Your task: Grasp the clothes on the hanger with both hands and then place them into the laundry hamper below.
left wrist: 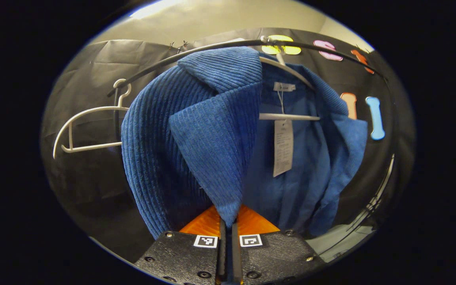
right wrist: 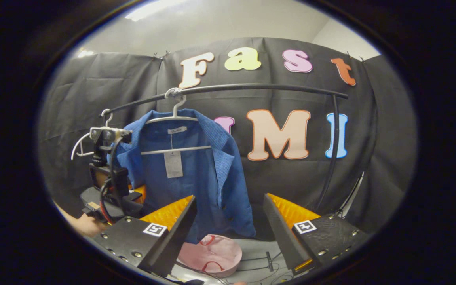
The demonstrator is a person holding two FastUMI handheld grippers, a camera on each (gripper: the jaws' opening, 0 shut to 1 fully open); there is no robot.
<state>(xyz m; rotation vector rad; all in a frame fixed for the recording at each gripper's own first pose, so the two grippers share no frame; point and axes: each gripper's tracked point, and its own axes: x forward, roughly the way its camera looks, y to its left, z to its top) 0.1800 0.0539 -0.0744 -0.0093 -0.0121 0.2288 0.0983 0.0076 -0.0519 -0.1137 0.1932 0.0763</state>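
A blue corduroy jacket (right wrist: 196,174) hangs on a white hanger (right wrist: 172,118) from a black rail (right wrist: 251,88). In the left gripper view the jacket (left wrist: 196,130) is very close, and my left gripper (left wrist: 228,227) is shut on the tip of its left lapel. The right gripper view shows that left gripper (right wrist: 135,196) at the jacket's left edge, held by a hand (right wrist: 83,223). My right gripper (right wrist: 228,221) stands open, well short of the jacket, with nothing between its fingers. A pink hamper (right wrist: 216,253) sits on the floor under the jacket.
An empty white hanger (left wrist: 81,130) hangs on the rail to the left of the jacket. A paper tag (left wrist: 282,146) dangles inside the collar. The rail's black upright (right wrist: 333,146) stands at the right. Thin cables (right wrist: 259,261) lie on the floor beside the hamper.
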